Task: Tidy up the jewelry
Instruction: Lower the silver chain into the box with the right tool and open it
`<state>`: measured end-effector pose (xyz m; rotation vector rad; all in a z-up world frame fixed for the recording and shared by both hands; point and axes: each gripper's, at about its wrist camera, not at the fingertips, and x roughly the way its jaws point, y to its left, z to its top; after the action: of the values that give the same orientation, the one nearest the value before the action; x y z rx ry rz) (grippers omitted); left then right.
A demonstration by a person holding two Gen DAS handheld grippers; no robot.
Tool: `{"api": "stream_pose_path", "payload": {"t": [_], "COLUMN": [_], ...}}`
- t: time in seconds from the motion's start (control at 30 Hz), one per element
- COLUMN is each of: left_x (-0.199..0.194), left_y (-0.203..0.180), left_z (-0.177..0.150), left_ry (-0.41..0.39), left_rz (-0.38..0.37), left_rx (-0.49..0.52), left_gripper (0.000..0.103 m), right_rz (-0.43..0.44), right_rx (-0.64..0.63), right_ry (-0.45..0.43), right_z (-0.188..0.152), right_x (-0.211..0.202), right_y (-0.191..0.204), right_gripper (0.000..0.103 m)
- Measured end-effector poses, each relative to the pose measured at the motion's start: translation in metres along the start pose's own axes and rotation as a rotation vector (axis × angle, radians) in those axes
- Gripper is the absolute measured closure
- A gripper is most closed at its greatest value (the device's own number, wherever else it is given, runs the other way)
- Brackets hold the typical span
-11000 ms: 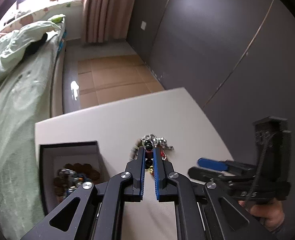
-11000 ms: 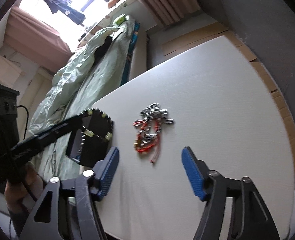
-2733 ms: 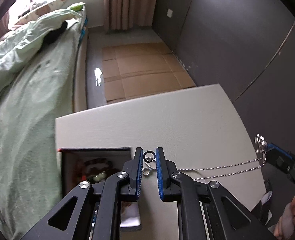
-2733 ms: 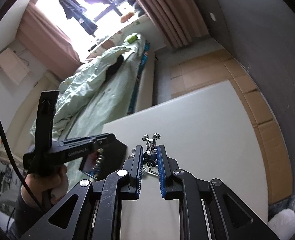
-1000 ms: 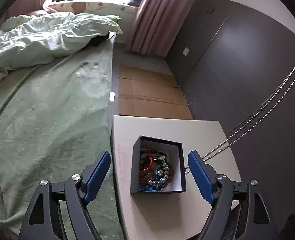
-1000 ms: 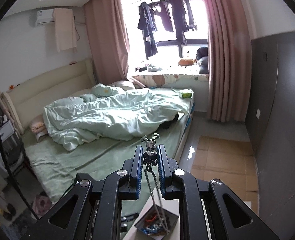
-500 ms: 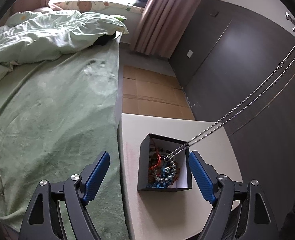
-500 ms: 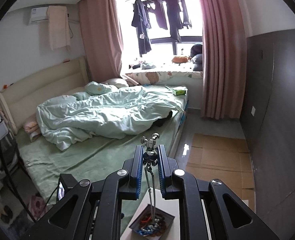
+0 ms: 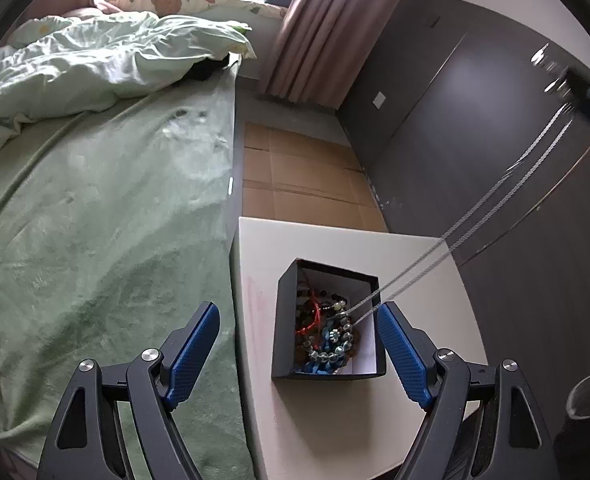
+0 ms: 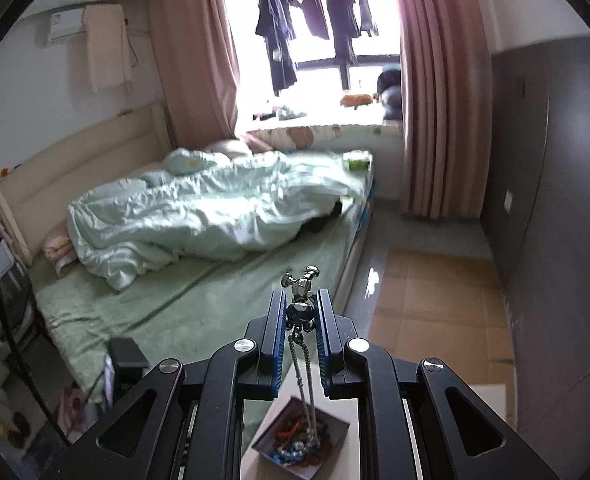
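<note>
Silver ball-chain necklace with a small metal figure pendant [image 10: 301, 294]: the pendant is clamped between the blue pads of the right gripper [image 10: 299, 320], held high. Its doubled chain [image 9: 447, 246] hangs down taut, and its lower end reaches into the open black square cardboard box [image 9: 285, 320]. The box has a white lining and holds a heap of beaded bracelets, blue, pale green, red and dark [image 9: 327, 336].

Left gripper [image 9: 299, 344]: jaws spread wide, holding nothing, hovering above the box with one finger on each side of it in the view.

Surface: white rectangular table [image 9: 335, 420]. The box sits near its left edge, with bare tabletop beyond it, to its right and nearer the camera.

Room: green-covered bed [image 9: 95, 220] with a rumpled pale quilt [image 10: 199, 216] runs just beside the table's left edge. Dark grey wall panels [image 9: 475, 140] stand close on the right. Flattened brown cardboard sheets [image 9: 307, 176] cover the floor beyond the table. Pink curtains [image 10: 439, 100] frame a bright window at the far end.
</note>
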<state>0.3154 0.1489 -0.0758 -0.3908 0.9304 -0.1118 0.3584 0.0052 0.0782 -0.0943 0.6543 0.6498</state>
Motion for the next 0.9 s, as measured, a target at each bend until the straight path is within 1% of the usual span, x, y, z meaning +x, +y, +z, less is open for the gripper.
{"api": "stream_pose_path", "payload": {"t": [0.2,0.4,0.63,0.73,0.8,0.83,0.87,0.9], "left_x": [0.003,0.005,0.007,0.008,0.009,0.009,0.009,0.009], "left_y": [0.006,0.011,0.008,0.008,0.007,0.006,0.006,0.005], "left_z": [-0.003,-0.004,-0.005,-0.006,-0.006,-0.006,-0.007,-0.008], "left_ry": [0.009,0.013,0.021,0.024,0.025,0.027,0.027,0.028], "left_rz": [0.009,0.015,0.011,0.011,0.011,0.011,0.01,0.01], "left_rx": [-0.007,-0.017,-0.01,-0.009,-0.009,-0.008,-0.006,-0.005], "left_gripper": [0.021,0.021,0.021,0.021,0.021,0.021,0.021,0.021], "right_rz": [0.007,0.024,0.033,0.04,0.054,0.049,0.04,0.041], "right_rx": [0.045,0.104,0.147,0.147,0.173,0.184,0.201,0.21], "right_ry": [0.114,0.206,0.287,0.338,0.379,0.384,0.374,0.365], "right_z": [-0.044,-0.082,-0.11,-0.12,-0.128,-0.131,-0.135,-0.137], "right_x": [0.046,0.076,0.098,0.111,0.117,0.117,0.114,0.111], "right_y": [-0.015,-0.033,-0.045,-0.048,-0.053,-0.055,-0.059,-0.062], "right_gripper": [0.088,0.088,0.087,0.087,0.073,0.057,0.053,0.053]}}
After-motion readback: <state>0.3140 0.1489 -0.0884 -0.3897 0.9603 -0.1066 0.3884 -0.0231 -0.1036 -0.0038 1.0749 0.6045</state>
